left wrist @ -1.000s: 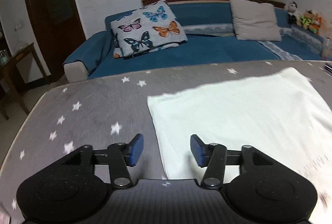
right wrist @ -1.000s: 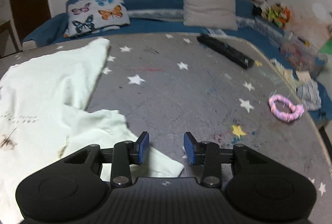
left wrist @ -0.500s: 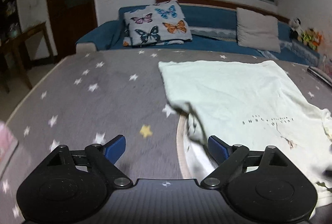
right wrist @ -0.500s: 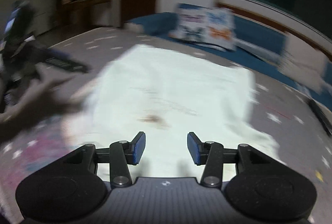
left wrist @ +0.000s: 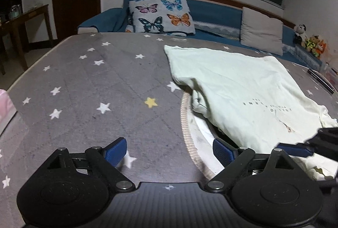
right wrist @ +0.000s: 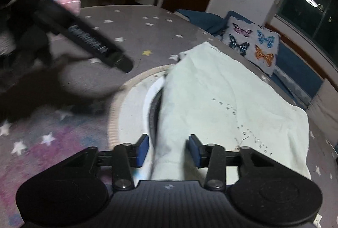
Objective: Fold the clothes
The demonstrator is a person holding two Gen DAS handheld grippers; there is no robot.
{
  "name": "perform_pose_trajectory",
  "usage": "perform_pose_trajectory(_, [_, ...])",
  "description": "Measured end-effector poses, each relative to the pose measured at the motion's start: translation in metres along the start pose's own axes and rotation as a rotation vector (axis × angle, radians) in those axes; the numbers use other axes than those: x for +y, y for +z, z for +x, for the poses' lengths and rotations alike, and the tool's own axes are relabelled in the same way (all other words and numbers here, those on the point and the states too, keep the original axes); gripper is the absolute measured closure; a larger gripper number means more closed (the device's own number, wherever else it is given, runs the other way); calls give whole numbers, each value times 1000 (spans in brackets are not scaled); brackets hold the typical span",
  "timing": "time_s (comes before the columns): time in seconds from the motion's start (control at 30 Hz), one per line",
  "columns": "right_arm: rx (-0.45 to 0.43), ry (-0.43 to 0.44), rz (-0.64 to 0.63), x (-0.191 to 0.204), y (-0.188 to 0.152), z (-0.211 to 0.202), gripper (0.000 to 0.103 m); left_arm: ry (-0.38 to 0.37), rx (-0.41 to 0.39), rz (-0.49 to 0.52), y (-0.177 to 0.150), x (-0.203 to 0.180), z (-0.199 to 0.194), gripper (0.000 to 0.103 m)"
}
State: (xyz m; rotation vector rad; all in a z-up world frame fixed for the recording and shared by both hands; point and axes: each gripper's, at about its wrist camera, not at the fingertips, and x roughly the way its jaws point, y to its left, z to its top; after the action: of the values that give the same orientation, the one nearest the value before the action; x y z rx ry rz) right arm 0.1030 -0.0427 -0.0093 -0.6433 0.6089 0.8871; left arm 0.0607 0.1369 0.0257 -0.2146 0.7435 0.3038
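Note:
A pale cream T-shirt (left wrist: pixel 243 88) with small dark lettering lies spread on the grey star-patterned tabletop (left wrist: pixel 105 84), its near edge bunched. My left gripper (left wrist: pixel 170 152) stands wide open above the table just left of the shirt, with nothing between its pads. In the right wrist view the shirt (right wrist: pixel 221 97) runs away from me, and a raised fold of it sits between the jaws of my right gripper (right wrist: pixel 168 151). Those jaws are closing, and a small gap shows at each pad. One blue finger (left wrist: pixel 295 148) of the right gripper shows at the right edge of the left wrist view.
A round white mat with a beige rim (left wrist: pixel 187 122) lies partly under the shirt. A black remote (left wrist: pixel 321 80) is at the far right, a pink object (left wrist: pixel 6 109) at the left edge. Behind are a blue sofa, a butterfly pillow (left wrist: pixel 162 14) and a beige cushion (left wrist: pixel 262 33).
My left gripper opened wide and drew back to the shirt's left side. My right gripper swung from the table's right part round to the shirt's near edge, and its jaws narrowed about a fold.

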Motion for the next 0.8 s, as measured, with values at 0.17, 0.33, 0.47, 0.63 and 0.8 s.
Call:
perform_pose_trajectory(0.17, [24, 75, 177, -34, 1, 6, 94, -39, 15, 20, -1, -13, 6, 13])
perform_pose_trajectory(0.33, [8, 241, 518, -96, -6, 5, 97, -97, 31, 20, -1, -25, 12, 17])
perform_pose_trajectory(0.47, [-17, 347, 798, -148, -24, 13, 97, -135, 36, 45, 0, -34, 17, 24])
perform_pose_trajectory(0.63, [6, 386, 1039, -191, -53, 40, 97, -164, 54, 69, 4, -47, 29, 36])
perform_pose_trajectory(0.8, [35, 440, 1176, -209, -72, 61, 97, -223, 80, 77, 8, -62, 40, 40])
